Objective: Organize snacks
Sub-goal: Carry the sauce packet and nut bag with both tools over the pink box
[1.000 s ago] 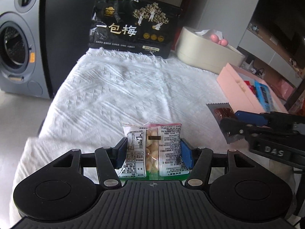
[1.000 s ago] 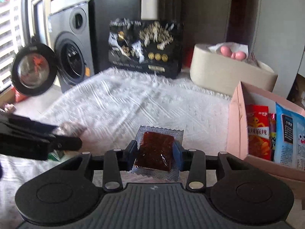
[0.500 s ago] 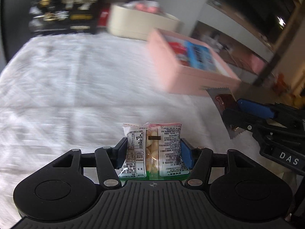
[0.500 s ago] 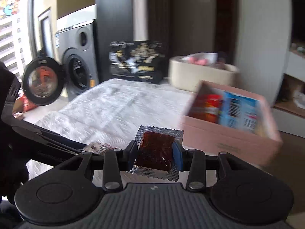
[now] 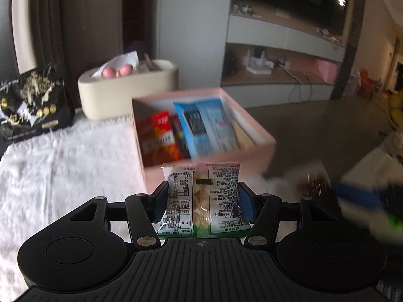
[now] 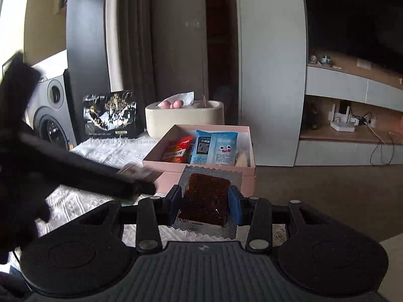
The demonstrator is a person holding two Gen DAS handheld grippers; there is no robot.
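My left gripper (image 5: 202, 202) is shut on a white snack packet (image 5: 202, 198) with printed text, held upright just in front of the pink box (image 5: 262, 136). My right gripper (image 6: 204, 201) is shut on a dark brown snack in a clear silver-edged wrapper (image 6: 205, 198). The pink box (image 6: 173, 168) lies ahead of it and holds a red packet (image 6: 177, 148) and a blue packet (image 6: 216, 148). In the left wrist view the right gripper (image 5: 352, 196) is a blur at the right. The left gripper's black arm (image 6: 83, 171) crosses the right wrist view from the left.
A white textured cloth (image 5: 63, 163) covers the table. At its far edge stand a black snack bag (image 5: 32, 105) and a cream tissue box (image 5: 126, 90). A washing machine (image 6: 50, 115) stands at the left, shelving (image 6: 352, 125) at the right. Floor lies beyond the box.
Both grippers have swung right toward the pink box with their snacks still held. The box now sits straight ahead in both views, and the black bag has shifted left.
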